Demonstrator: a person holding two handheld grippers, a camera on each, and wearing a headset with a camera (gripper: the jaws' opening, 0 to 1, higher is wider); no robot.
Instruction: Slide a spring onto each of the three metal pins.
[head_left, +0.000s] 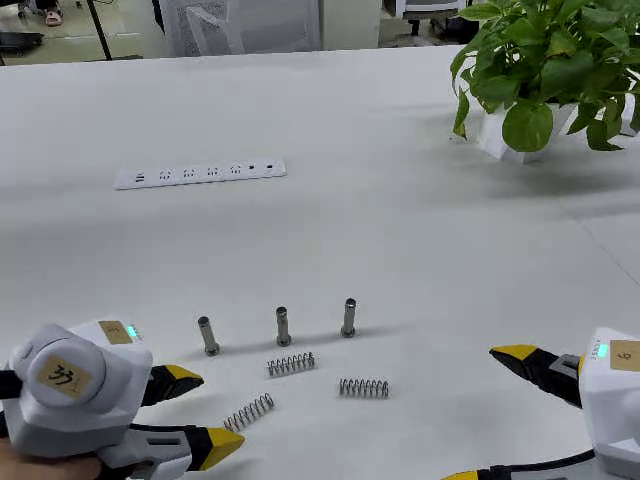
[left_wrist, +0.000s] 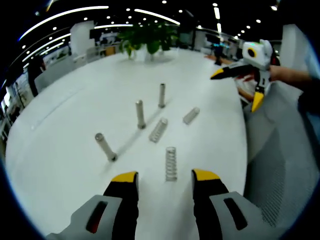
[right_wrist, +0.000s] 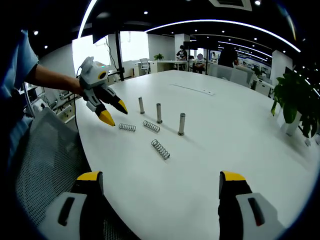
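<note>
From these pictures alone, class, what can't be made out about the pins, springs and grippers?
Right gripper: head view, body cut off by right and bottom edges.
Pins: too small in any view to tell if fixed to the table.
Springs: end coils too small, all views.

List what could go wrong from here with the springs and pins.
1. The three pins stand upright and look unfixed; a nudge from the open left gripper or right gripper could topple one.
2. The springs lie loose on the smooth table; pinched off-centre, one might roll or shoot away.
3. The middle spring lies close to the middle pin, so grabbing it risks bumping that pin.
</note>
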